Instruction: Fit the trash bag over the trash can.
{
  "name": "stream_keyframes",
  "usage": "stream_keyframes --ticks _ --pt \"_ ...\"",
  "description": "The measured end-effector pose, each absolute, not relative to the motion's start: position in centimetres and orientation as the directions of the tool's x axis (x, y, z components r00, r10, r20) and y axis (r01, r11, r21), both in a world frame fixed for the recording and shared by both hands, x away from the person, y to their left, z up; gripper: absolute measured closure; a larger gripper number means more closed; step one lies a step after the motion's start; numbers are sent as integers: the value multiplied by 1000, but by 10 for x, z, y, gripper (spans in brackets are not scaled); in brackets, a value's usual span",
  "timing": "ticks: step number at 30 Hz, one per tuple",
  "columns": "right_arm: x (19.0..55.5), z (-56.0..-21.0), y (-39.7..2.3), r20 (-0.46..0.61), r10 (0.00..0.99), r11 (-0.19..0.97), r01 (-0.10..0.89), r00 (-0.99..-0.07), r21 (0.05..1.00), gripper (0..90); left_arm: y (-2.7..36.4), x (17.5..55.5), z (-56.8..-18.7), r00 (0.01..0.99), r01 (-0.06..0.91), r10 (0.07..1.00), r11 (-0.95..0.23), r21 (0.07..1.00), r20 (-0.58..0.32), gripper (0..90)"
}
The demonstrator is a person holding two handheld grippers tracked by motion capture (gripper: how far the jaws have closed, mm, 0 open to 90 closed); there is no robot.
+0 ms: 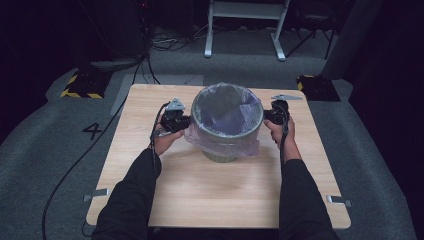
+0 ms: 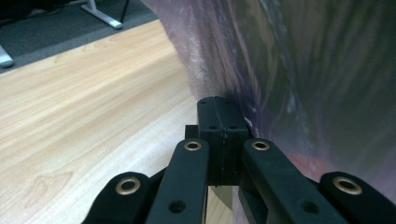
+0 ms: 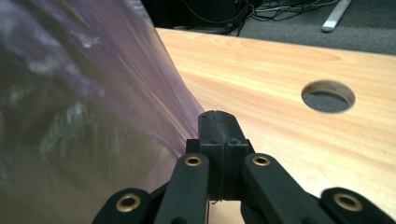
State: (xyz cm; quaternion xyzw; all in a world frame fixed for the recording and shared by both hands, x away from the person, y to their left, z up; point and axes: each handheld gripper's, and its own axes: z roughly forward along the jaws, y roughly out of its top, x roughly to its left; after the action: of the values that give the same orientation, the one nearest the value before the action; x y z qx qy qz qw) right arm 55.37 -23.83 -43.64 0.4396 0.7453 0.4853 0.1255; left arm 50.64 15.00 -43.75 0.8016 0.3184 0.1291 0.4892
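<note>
The wooden tabletop [image 1: 220, 195] carries one big thing, a grey waste bin [image 1: 221, 150] standing upright a little beyond its middle, lined with a thin purplish plastic bag [image 1: 227, 107] whose top is folded out over the rim and hangs down the outside as a loose skirt. A person's two dark-sleeved arms come in from the near edge and flank the bin, the left gripper [image 1: 181, 121] at its left side and the right gripper [image 1: 271, 116] at its right, both at about rim height. In the left gripper view the jaws are clenched together right against the bag's hanging film [image 2: 219, 56], and the right gripper view shows the same on the other side [image 3: 140, 79], jaws pressed tight with the film running down to their tips (whether a pinch of plastic is actually caught between them I cannot tell from here). My reading is that the step in hand is settling the liner's overhang down around the bin. The next move, I'd judge, calls for both hands working evenly, drawing the skirt down smoothly without dragging the light bin sideways or tearing the thin film.
</note>
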Motion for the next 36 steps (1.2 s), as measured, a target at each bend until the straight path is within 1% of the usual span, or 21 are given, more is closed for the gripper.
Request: stream_keyframes --ticks 4,7,8,10,11,12,14,16,18,20,21,24,26,28,32,36 --pt "549 -440 -245 234 784 142 533 -575 834 900 152 503 -440 769 382 631 -325 865 -102 899" --pt "546 -442 -247 203 795 166 527 -572 834 890 152 498 -439 772 366 632 -348 863 -73 897" --pt "545 -442 -248 196 800 166 523 -567 836 843 153 495 -439 762 366 645 -349 863 -62 820" --pt "542 -439 -249 166 807 180 504 -567 845 803 156 490 -437 774 353 629 -347 869 -63 786" --pt "541 -436 -250 149 813 186 492 -564 850 772 157 487 -435 772 342 634 -358 869 -43 743" --pt "539 -433 -250 127 822 195 484 -555 853 726 159 484 -433 771 339 636 -369 865 -31 664" --pt "536 -427 -253 107 827 200 467 -552 861 645 163 477 -429 790 322 612 -379 867 -26 587" --pt "533 -421 -256 91 829 205 452 -551 868 575 167 471 -427 779 313 627 -400 862 8 507" --pt "530 -414 -259 83 826 213 445 -558 870 512 171 466 -428 788 310 615 -409 858 8 470" --pt "526 -408 -263 68 826 219 430 -559 876 478 174 462 -428 794 313 608 -412 856 2 423" --pt "524 -405 -265 71 824 212 422 -563 881 457 175 460 -428 792 312 610 -414 855 6 417" --pt "517 -395 -268 77 807 205 400 -586 893 415 179 453 -429 802 306 597 -419 855 6 352" --pt "511 -389 -270 75 796 204 383 -601 901 403 182 447 -430 803 293 596 -425 856 21 326" --pt "504 -384 -270 69 779 210 363 -623 908 385 185 442 -431 819 298 574 -408 863 -12 297" --pt "490 -373 -271 34 754 238 321 -656 917 359 178 426 -431 851 267 525 -441 857 5 239" --pt "476 -358 -269 16 735 241 283 -678 929 322 173 411 -433 884 232 468 -465 854 14 226"
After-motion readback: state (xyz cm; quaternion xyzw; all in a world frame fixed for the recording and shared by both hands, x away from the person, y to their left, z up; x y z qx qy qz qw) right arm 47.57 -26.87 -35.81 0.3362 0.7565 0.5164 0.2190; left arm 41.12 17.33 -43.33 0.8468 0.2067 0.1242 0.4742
